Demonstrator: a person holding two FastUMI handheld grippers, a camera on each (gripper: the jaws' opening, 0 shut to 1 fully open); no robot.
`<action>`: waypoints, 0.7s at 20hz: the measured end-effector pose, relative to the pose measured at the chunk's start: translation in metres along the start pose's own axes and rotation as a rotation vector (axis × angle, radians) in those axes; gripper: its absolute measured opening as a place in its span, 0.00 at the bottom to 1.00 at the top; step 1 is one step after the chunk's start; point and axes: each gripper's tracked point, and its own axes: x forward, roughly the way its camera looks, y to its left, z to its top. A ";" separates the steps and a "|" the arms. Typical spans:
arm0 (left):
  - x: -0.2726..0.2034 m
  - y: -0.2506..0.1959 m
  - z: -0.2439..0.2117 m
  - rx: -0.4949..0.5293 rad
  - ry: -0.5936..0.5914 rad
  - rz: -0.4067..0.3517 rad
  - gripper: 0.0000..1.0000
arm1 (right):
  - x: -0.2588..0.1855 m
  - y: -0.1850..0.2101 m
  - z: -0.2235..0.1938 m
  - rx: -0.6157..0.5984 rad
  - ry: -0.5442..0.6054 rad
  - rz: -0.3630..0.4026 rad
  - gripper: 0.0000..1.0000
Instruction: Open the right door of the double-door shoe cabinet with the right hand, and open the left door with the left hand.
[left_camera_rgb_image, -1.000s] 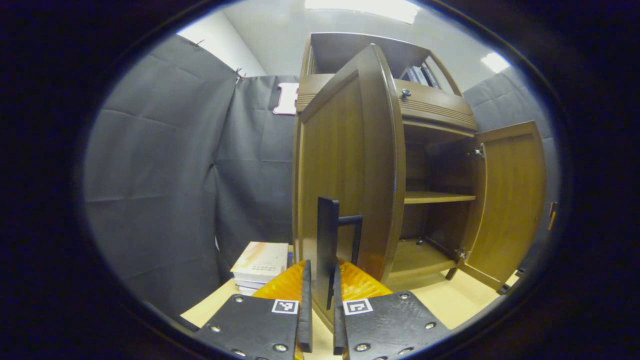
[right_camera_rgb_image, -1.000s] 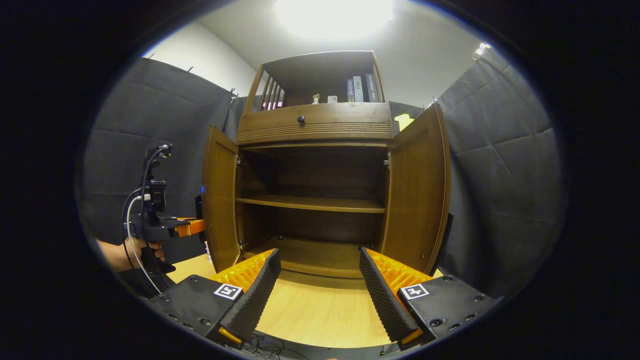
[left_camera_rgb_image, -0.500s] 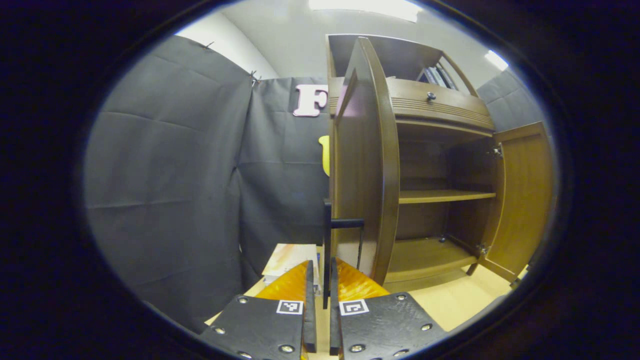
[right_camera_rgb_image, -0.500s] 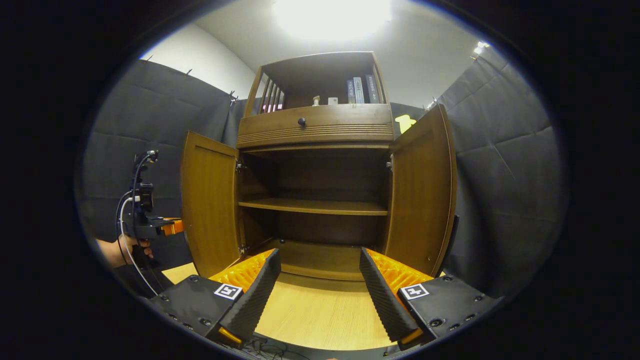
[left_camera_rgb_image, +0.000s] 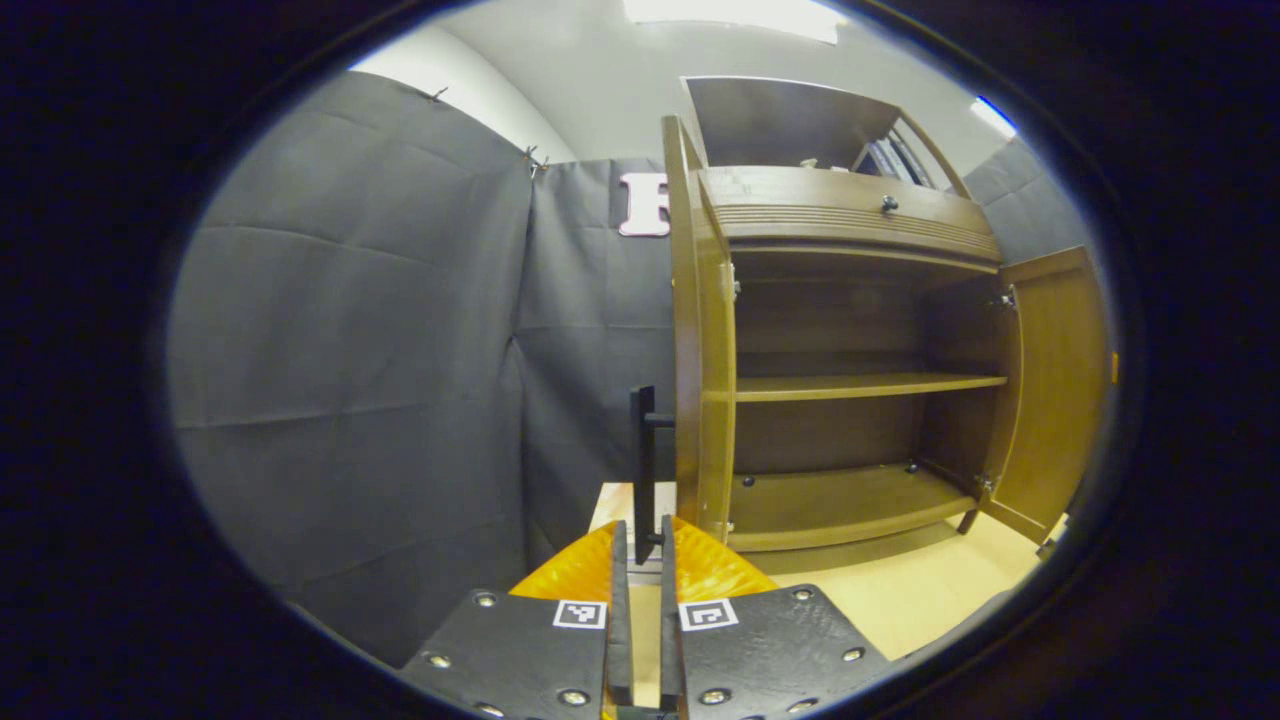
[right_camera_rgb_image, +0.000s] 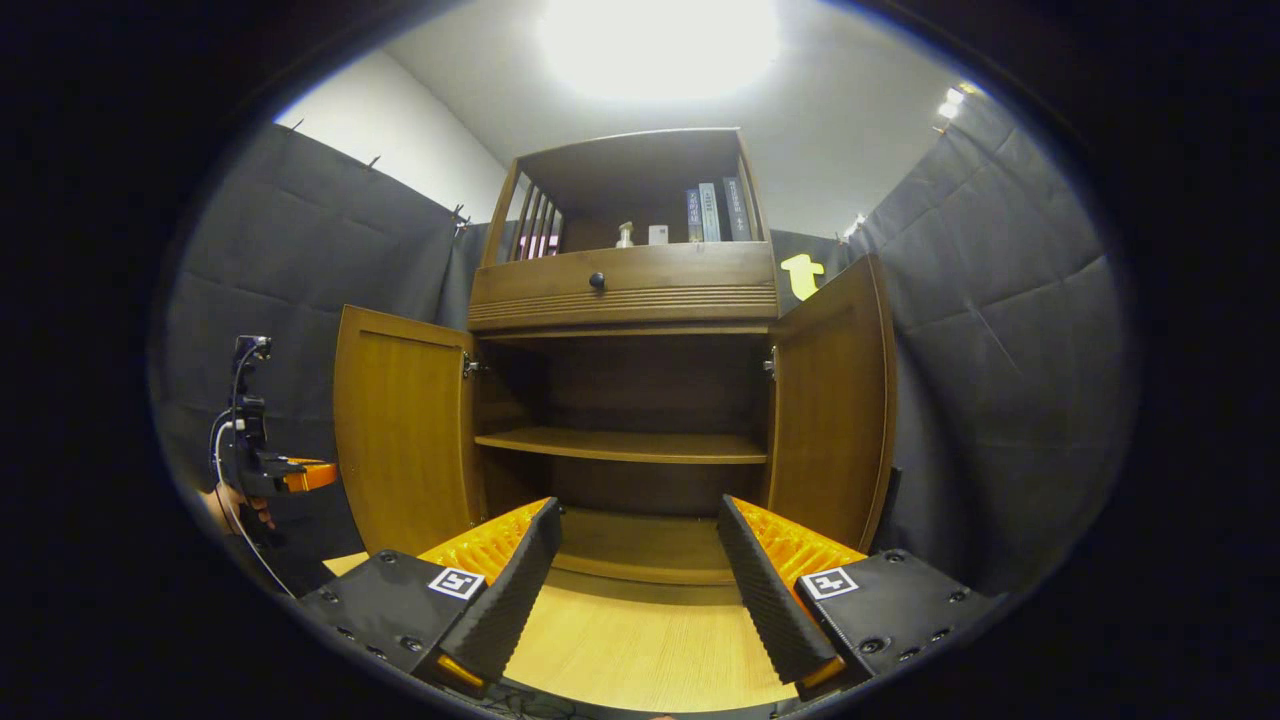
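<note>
Left gripper: I grip the left door handle.
Right gripper: I hold it wide, before the open right door.

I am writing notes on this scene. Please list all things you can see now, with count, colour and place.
shoe cabinet: one, brown wood, against the booth wall, both doors open.
left door: one, brown, swung wide.
right door: one, brown, swung wide.
door handle: one, black bar, on the left door's outer face.
inner shelf: one, brown, bare.
drawer knob: one, dark, on the drawer above the doors.
books: a few, upright on the top shelf.
left claw: black and orange, shut on the door handle.
right claw: black and orange, open, holding nothing.
hand: one, holding the left claw.
</note>
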 end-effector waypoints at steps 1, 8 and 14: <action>-0.006 -0.001 0.005 0.003 -0.011 -0.004 0.12 | -0.003 -0.001 0.003 0.003 -0.007 -0.003 0.97; -0.071 -0.032 0.054 0.008 -0.090 -0.047 0.14 | -0.032 -0.022 0.020 -0.012 -0.030 -0.039 0.99; -0.122 -0.070 0.078 0.034 -0.140 -0.068 0.10 | -0.061 -0.032 0.026 -0.033 -0.024 -0.017 0.99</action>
